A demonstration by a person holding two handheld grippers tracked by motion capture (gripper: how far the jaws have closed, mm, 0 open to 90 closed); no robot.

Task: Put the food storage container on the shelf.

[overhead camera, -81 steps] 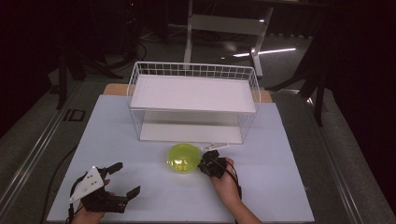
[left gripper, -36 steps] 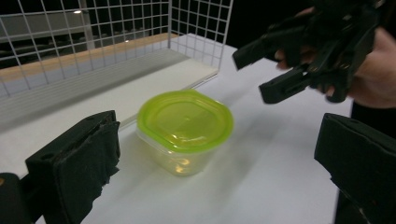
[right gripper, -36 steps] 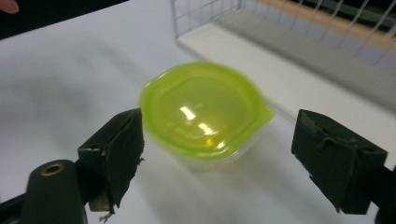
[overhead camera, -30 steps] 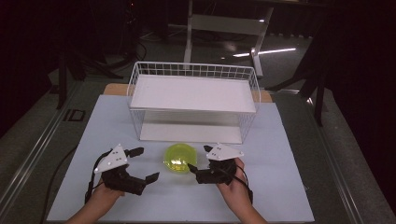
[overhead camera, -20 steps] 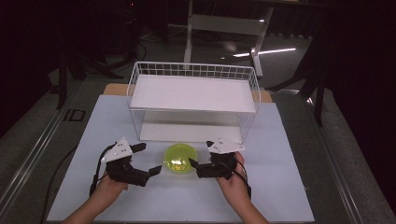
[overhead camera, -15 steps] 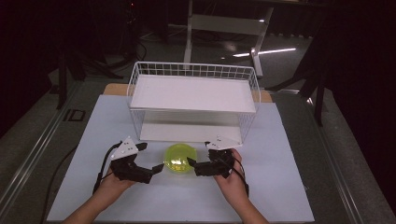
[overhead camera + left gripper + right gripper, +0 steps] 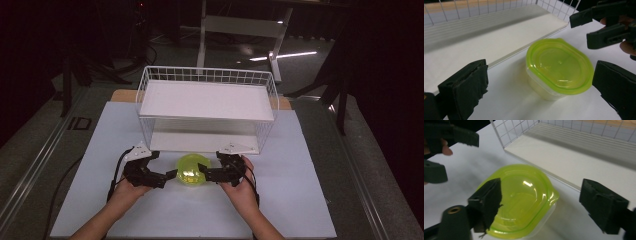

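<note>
High view: green-lidded container sits on white surface, just in front of wire shelf rack. L hand-held gripper and R hand-held gripper flank it, jaws apart, nothing clamped; prob. lining up a two-sided grab. No readable labels on container.

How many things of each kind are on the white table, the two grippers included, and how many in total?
Container with green lid: 1
White wire rack: 1
Grippers, left gripper and right gripper: 2
Total: 4
</note>
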